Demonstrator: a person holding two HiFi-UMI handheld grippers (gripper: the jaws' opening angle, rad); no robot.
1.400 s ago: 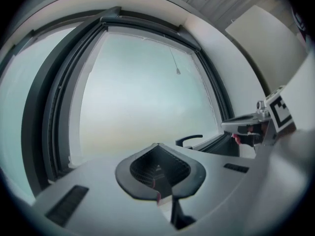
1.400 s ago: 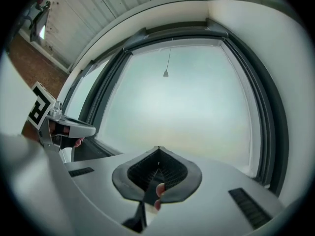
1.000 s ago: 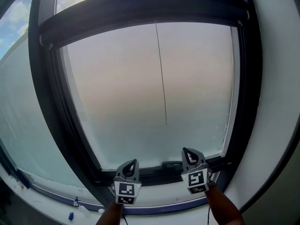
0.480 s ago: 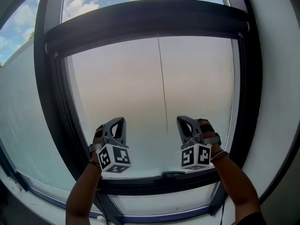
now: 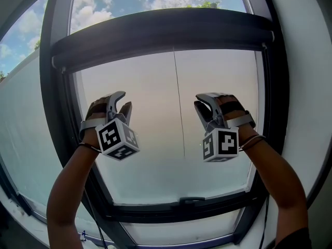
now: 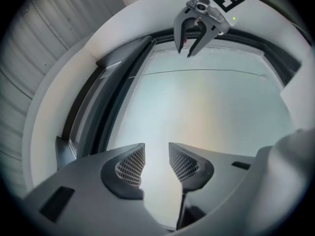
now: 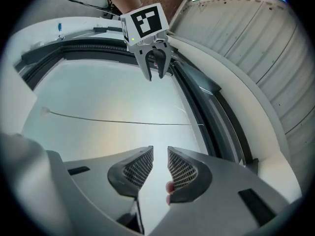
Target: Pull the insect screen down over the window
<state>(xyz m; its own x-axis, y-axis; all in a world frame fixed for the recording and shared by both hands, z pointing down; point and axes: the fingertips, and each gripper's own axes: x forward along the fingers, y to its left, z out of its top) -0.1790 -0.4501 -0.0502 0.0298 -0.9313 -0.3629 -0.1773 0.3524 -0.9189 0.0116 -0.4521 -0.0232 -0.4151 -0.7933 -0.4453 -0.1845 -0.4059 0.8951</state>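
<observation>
Both hands up from black bottom rail (image 5: 155, 210), now well above it. Left tool (image 5: 123, 101), right tool (image 5: 206, 107): jaws just opening, partly apart, empty. Translucent grey insect screen (image 5: 150, 139) reaches rail. Risk: rail unlatched, spring retracts screen.

Here's my grey, mesh-padded right gripper (image 7: 160, 150) low in shot. Its jaws have just been opening and stand a narrow gap apart, with nothing between them but the pale, milky window panel (image 7: 98, 132) beyond. A fingertip (image 7: 169, 187) peeks out at the base of one jaw. A thin dark cord (image 7: 123, 121) runs straight across the panel. Up top is the left gripper (image 7: 156, 76) with its black-and-white marker cube (image 7: 146, 20), jaws also just opened and empty. The dark window frame (image 7: 216, 117) curves along the side, with the white surround (image 7: 256, 146) and ribbed grey wall (image 7: 266, 43) beyond it.
</observation>
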